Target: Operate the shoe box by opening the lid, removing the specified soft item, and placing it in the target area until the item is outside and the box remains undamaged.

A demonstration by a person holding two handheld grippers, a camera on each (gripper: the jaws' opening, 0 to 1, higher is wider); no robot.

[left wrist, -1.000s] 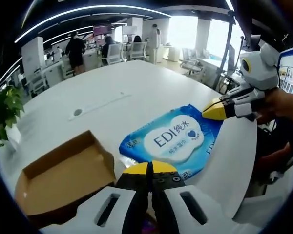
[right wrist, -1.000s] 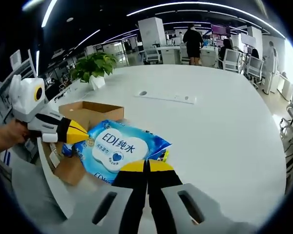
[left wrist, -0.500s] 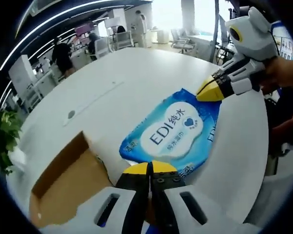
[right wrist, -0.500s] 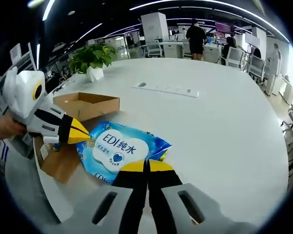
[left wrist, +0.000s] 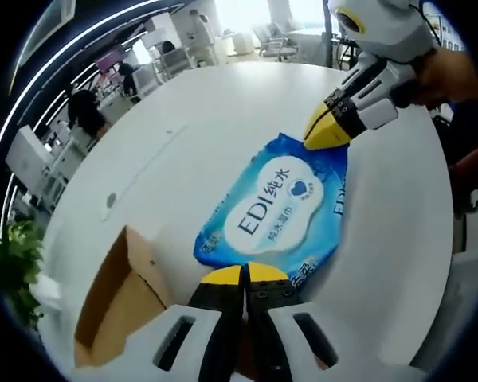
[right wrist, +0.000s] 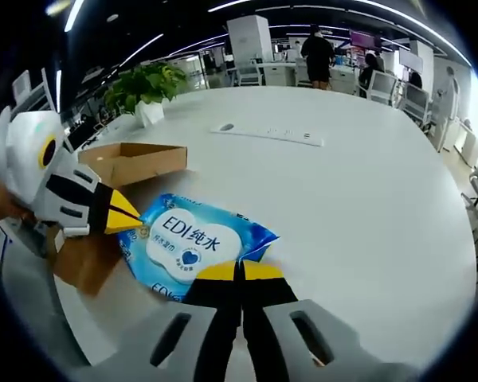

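Currently, the blue wet-wipe pack (left wrist: 279, 211) is held over the white table (left wrist: 223, 111), outside the open cardboard shoe box (left wrist: 123, 306), which lies just beside it on the left in the left gripper view. The pack is pinched at both ends: the left gripper (left wrist: 244, 276) is closed on the near edge, and the right gripper (right wrist: 239, 272) is closed on the opposite end, its yellow tips also seen at the far corner in the left gripper view. The pack is judged soft, pliable and fairly light, with a slick film wrapper that may slip; a hold on the sealed end seams is advised, away from the printed label. Its long axis is seen to run from one gripper to the other, label face upward
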